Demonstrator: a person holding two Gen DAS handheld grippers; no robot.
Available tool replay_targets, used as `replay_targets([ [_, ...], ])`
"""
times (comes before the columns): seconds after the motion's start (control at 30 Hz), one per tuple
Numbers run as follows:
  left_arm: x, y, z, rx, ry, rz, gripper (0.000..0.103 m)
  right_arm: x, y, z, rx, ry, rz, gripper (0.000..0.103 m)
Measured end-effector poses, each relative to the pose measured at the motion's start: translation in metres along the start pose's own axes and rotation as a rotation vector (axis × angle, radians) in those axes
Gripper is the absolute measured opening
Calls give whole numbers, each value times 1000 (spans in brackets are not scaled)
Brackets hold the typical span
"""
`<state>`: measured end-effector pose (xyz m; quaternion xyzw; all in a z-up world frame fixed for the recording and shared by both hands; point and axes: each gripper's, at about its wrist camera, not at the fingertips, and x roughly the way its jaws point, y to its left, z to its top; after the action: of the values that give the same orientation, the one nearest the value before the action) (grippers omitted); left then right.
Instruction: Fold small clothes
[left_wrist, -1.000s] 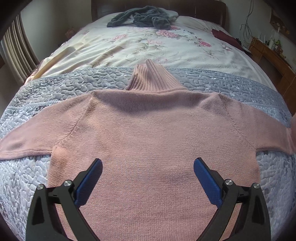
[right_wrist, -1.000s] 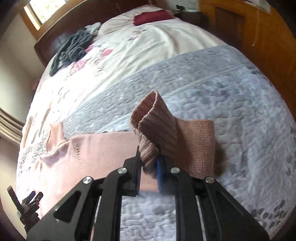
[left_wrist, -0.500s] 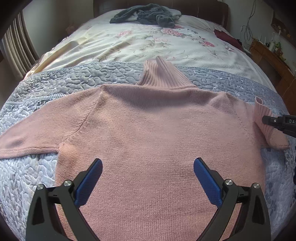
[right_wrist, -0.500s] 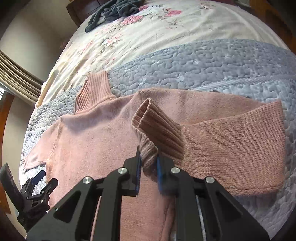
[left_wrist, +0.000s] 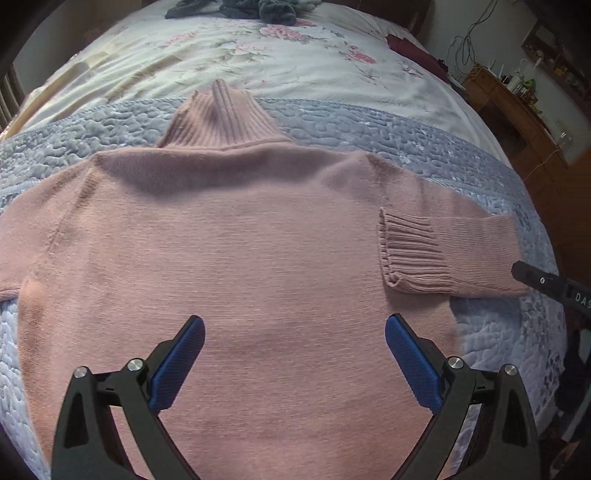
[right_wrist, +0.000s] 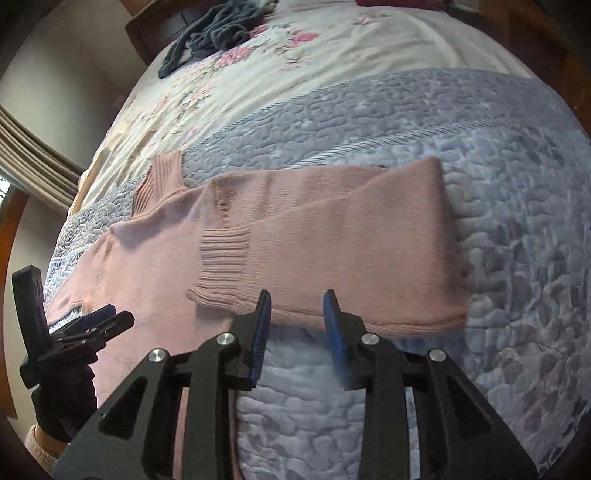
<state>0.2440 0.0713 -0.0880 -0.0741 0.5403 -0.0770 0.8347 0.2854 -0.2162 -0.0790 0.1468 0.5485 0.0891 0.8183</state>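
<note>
Now the pink sweater (left_wrist: 258, 258) lies flat, back up, on the grey quilt (right_wrist: 517, 184), its right sleeve (right_wrist: 351, 251) doubled inward, cuff (left_wrist: 410, 251) resting on the body. The right gripper (right_wrist: 297, 314) sits just beside that sleeve, jaws apart, empty. The left gripper (left_wrist: 293, 365) hangs wide open above the hem, likely ready for the other sleeve.

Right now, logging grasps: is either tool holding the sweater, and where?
Nothing is held: the right tool is open beside the folded sleeve; the left tool is open.
</note>
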Motion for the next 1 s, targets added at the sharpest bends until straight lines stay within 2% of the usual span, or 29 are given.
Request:
replay_targets([
  [0.07, 19, -18, 7, -13, 57, -63, 81, -7, -26, -12, 41, -4, 4, 30],
  [0.2, 55, -39, 19, -80, 150, -127, 76, -19, -65, -41, 76, -11, 4, 30],
  [0.37, 76, -58, 28, -126, 165, -159, 58, -23, -86, -65, 84, -12, -11, 30],
  [0.43, 80, -65, 31, -127, 155, -122, 48, -23, -89, -69, 83, -15, -19, 30],
  [0.5, 78, -68, 34, -119, 138, -87, 26, -25, -91, -71, 73, -22, -31, 30],
  [0.57, 71, -66, 34, -126, 112, -63, 9, -27, -90, -72, 64, -27, -39, 30],
  [0.67, 58, -57, 35, -157, 67, -80, 8, -30, -86, -72, 54, -32, -47, 30],
  [0.83, 9, -43, 35, -105, -67, -65, 8, -29, -69, -64, 49, -36, -47, 30],
  [1.0, -35, 7, 42, -134, -161, -14, 8, -28, -49, -53, 40, -39, -31, 30],
])
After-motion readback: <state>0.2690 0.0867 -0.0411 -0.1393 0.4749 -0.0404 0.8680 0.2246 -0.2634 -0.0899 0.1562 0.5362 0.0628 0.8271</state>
